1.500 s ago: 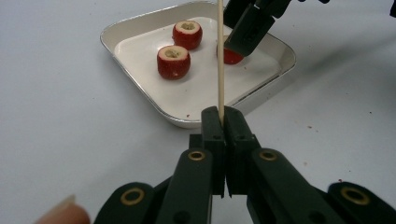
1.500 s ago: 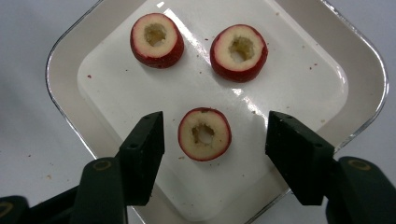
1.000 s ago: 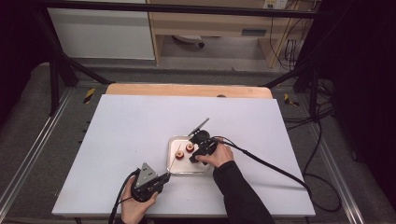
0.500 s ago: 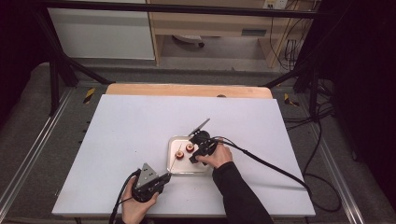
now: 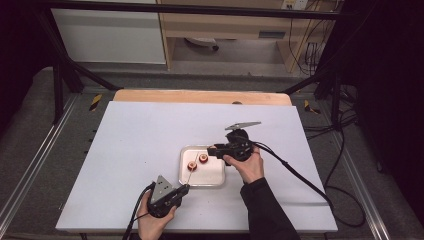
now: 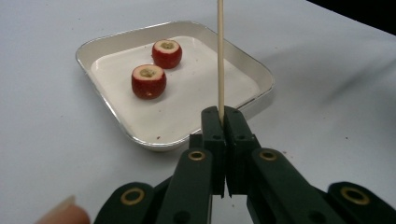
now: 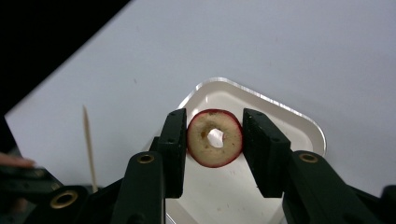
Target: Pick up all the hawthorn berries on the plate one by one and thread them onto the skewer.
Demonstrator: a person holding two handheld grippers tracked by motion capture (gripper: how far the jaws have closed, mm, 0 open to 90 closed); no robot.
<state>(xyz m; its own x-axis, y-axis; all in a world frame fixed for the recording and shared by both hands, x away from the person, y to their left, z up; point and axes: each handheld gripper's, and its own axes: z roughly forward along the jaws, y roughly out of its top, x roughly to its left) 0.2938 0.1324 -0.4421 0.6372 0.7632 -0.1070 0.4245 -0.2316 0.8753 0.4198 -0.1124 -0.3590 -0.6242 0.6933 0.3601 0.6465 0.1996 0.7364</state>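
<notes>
The left gripper [image 6: 223, 122] pinches a thin wooden skewer [image 6: 220, 56] between jaws pressed together, near the table's [image 5: 140, 135] front edge. The right gripper [image 7: 214, 140] holds a cored red fruit ring [image 7: 215, 138] above the glossy white rounded-square tray [image 6: 112, 116], where two cored fruits [image 6: 148, 81] sit mid-table.
</notes>
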